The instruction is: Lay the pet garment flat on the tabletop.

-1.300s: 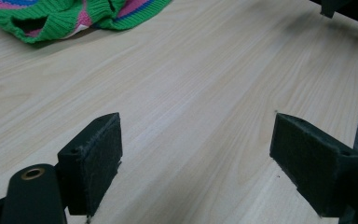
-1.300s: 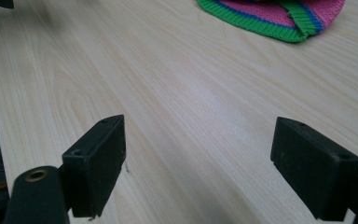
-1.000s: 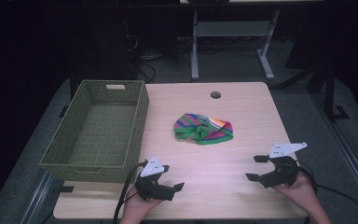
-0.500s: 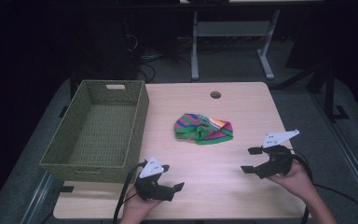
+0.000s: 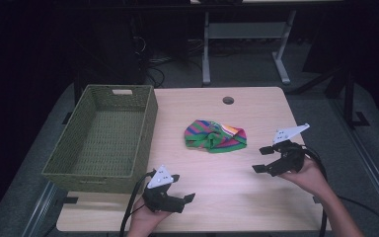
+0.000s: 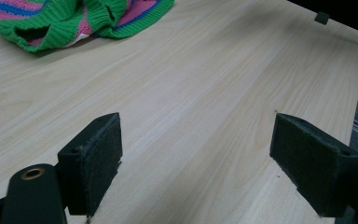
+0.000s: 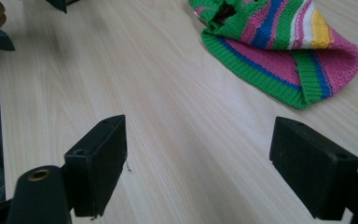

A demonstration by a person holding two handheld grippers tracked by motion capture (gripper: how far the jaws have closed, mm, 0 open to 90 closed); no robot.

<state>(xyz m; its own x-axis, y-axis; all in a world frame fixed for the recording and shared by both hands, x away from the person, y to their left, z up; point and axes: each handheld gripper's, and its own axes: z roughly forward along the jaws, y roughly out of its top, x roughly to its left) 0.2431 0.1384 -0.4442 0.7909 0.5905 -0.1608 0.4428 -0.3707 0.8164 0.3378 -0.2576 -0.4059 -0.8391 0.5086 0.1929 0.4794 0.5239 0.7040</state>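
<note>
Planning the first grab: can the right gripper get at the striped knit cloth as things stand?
Probably yes. The right gripper is open, pointed toward the striped knit cloth, with bare table between them. The basket and left gripper sit off to the side.

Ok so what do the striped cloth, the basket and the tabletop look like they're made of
Striped cloth: knitted yarn, probably wool or acrylic; visible stitch loops, ribbed green edging, matte and soft. Basket: woven fibre in olive green, maybe paper cord or wicker; tight weave rows, cut-out handle. Tabletop: pale wood or wood-look laminate; straight grain lines, smooth with a slight sheen.
</note>
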